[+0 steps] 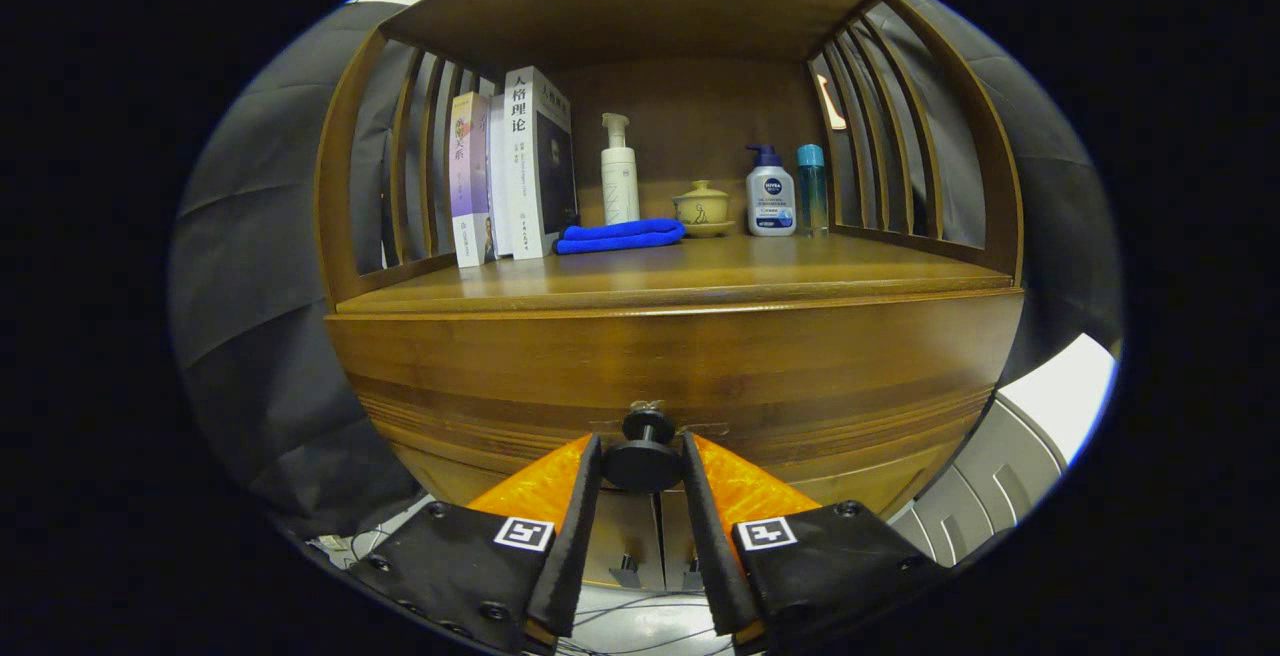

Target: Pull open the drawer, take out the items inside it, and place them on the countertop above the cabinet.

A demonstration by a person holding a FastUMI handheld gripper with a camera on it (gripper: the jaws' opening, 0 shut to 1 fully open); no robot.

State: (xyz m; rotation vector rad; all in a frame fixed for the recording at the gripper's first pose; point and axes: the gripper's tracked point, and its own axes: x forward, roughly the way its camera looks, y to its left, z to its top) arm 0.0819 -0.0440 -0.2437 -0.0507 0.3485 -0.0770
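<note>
A wooden cabinet stands straight ahead, and its drawer front (700, 376) sits flush with the body. Its dark round knob (643, 458) lies between my fingertips. My gripper (643, 466) is shut on the knob, with one finger pressing each side. The drawer's inside is hidden. Above the drawer runs the wooden countertop (760, 271), a shelf bay with slatted sides and a roof.
Along the back of the countertop stand upright books (510, 171), a white pump bottle (619, 176), a folded blue cloth (620, 234), a small lidded cup (703, 208), a white bottle with a blue pump (771, 198) and a teal bottle (811, 186). Cables lie on the floor below.
</note>
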